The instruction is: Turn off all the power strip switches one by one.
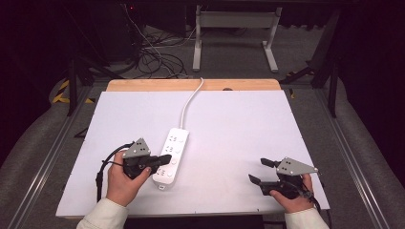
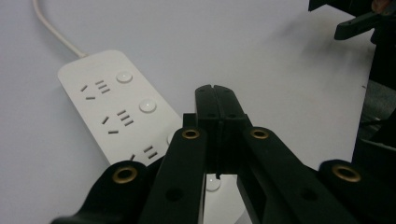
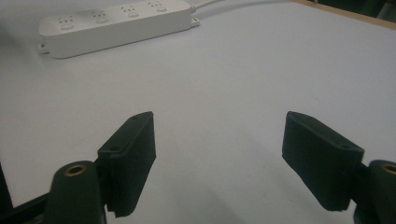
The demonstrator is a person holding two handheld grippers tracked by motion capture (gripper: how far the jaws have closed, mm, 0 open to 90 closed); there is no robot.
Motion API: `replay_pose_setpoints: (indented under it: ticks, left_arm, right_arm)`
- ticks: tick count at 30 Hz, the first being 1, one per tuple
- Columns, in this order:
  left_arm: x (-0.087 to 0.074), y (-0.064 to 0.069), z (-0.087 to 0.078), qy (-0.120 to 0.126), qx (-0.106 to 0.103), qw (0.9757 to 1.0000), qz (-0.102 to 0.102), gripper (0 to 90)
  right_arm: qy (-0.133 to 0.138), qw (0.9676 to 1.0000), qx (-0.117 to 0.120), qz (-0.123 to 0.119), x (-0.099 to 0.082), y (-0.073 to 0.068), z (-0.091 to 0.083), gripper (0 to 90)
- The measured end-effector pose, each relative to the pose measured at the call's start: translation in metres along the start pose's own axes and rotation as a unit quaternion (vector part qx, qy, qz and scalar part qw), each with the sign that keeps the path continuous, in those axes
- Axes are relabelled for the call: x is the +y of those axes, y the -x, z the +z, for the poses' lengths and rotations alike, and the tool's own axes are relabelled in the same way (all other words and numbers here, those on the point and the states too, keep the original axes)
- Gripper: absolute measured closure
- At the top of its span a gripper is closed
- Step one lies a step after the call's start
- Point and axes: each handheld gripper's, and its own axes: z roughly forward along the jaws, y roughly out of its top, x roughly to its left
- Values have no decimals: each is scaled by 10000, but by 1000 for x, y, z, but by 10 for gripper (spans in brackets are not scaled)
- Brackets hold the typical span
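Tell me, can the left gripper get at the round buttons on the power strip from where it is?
Probably yes. The left gripper hangs right over the near end of the power strip, its fingers shut together into one narrow tip, and nothing lies between that tip and the round buttons.

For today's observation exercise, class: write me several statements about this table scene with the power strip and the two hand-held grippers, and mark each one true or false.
1. The left hand-held gripper has its jaws closed together above the white plastic power strip. True.
2. The right hand-held gripper grips the power strip. False: its jaws stand open, with nothing between them, well apart from the strip.
3. A white cable runs from the strip toward the far edge of the table. True.
4. The strip lies on a bare wooden top. False: it lies on a white sheet; wood shows along the far edge.
5. A plug sits in one socket. False: the visible sockets are free.
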Motion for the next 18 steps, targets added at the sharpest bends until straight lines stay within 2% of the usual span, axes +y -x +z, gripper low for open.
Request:
replay_pose_setpoints:
  ticks: [1,3,4,5,7,11,13,14,18]
  left_arm:
    - [0,0,0,0,0,10000,0,900]
    - [1,1,2,-165,18,9999,-8,900]
    - [3,1,5,-354,41,9993,79,900]
    - [3,1,5,-354,41,9993,79,900]
    - [4,1,7,-526,27,9986,111,900]
    - [5,1,10,-877,50,9960,188,900]
    - [5,1,14,-1048,-38,9944,147,900]
    - [5,1,14,-1048,-38,9944,147,900]
    - [6,2,18,-1285,-90,9916,148,900]
  right_arm:
    - [-8,10000,-7,0,0,0,0,267]
    - [-9,10000,-6,1,0,0,0,267]
    - [-10,10000,-5,1,0,0,0,267]
    - [-10,10000,-5,1,0,0,0,267]
    - [-8,10000,7,-1,0,0,0,267]
    - [-23,10000,2,7,0,0,0,267]
    - [-28,10000,1,2,0,0,0,267]
    - [-27,10000,5,1,0,0,0,266]
    - [-40,10000,3,-2,0,0,1,266]
